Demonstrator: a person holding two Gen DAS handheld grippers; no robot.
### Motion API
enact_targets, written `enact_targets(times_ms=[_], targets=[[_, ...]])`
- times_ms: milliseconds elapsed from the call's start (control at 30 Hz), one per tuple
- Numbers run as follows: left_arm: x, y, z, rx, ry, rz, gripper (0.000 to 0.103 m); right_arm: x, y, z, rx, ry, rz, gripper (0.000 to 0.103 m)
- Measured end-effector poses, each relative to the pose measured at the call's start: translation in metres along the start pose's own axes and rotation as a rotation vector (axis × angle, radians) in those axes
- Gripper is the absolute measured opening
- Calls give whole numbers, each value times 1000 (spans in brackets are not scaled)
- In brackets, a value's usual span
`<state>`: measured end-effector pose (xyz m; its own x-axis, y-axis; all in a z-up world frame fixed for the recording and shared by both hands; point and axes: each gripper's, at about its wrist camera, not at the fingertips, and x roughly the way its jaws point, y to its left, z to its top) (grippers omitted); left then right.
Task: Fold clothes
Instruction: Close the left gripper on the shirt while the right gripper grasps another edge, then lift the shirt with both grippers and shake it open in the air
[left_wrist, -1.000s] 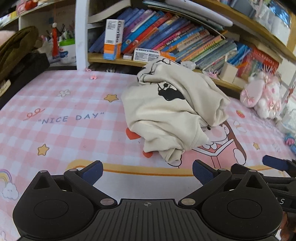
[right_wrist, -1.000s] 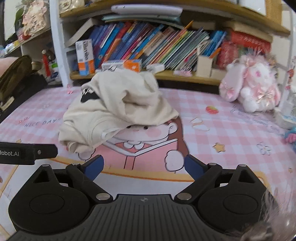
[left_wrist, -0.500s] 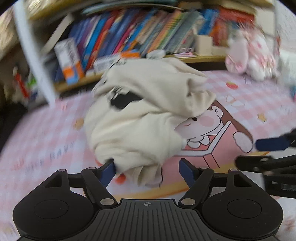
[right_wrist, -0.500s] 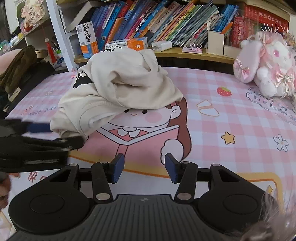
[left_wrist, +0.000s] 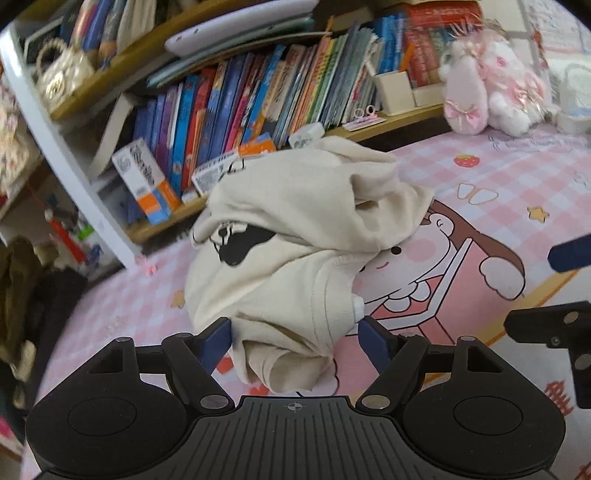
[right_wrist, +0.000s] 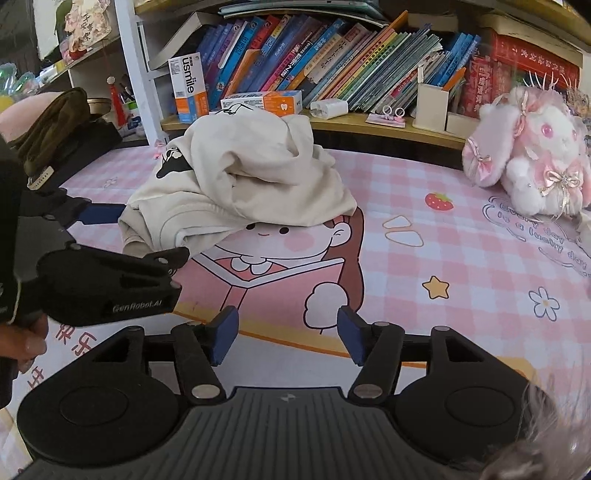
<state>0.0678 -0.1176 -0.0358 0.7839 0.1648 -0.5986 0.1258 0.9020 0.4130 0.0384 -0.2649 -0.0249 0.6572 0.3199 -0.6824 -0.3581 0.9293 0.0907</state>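
Since the earlier frame the left gripper (left_wrist: 295, 338) has come forward to straddle the soft, light cream shirt (left_wrist: 295, 236) at its bunched hem, jaws half-closed but not yet pinching, while the right gripper (right_wrist: 282, 336), just reopening, holds nothing.

The white-and-orange box (right_wrist: 188, 88) on the shelf reads "usmile". Left of it and nearer, the left hand-held gripper (right_wrist: 110, 236) bears "GenRobot.AI". The books' spine titles are too small to read.

item: cream garment (left_wrist: 295, 236), maybe a sweatshirt, hard to tell bunched up | print: black figure (left_wrist: 240, 243) on one fold | state: unfolded, crumpled in a tall heap | place: on pink checked tabletop (right_wrist: 461, 258), before the bookshelf | low end: ribbed hem drooping toward the camera
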Motion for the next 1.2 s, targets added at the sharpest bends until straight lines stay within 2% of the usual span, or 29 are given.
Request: enact_targets(times_ms=[267, 300, 333, 367, 433, 500, 600, 667, 867, 1067, 1133, 1200], targets=[[20, -1, 11, 30, -32, -1, 77, -3, 3, -3, -37, 3, -1, 60], [23, 2, 14, 13, -30, -18, 63, -4, 3, -4, -42, 3, -1, 60], [25, 9, 17, -22, -20, -48, 30, -5, 4, -4, -51, 2, -2, 60], [26, 15, 20, -58, -10, -78, 23, -6, 4, -4, -61, 0, -3, 60], [19, 30, 25, -136, -19, -146, 16, -8, 5, -5, -81, -4, -4, 61], [0, 42, 29, -188, -68, -193, 14, -10, 7, -5, -117, -16, -3, 62], [-44, 64, 31, -222, -170, -223, 13, -14, 16, -2, -218, -47, -4, 65], [-68, 81, 27, -261, -202, -227, 13, -16, 24, 0, -311, -79, -5, 68], [-105, 110, 9, -372, -204, -234, 13, -14, 62, 10, -565, -198, 10, 78], [-131, 120, -3, -397, -233, -239, 13, -1, 103, 13, -698, -236, 72, 78], [-136, 125, -7, -408, -236, -237, 13, 6, 114, 11, -750, -253, 58, 78], [-136, 131, -11, -424, -227, -228, 13, 12, 125, 8, -800, -284, -2, 78]])
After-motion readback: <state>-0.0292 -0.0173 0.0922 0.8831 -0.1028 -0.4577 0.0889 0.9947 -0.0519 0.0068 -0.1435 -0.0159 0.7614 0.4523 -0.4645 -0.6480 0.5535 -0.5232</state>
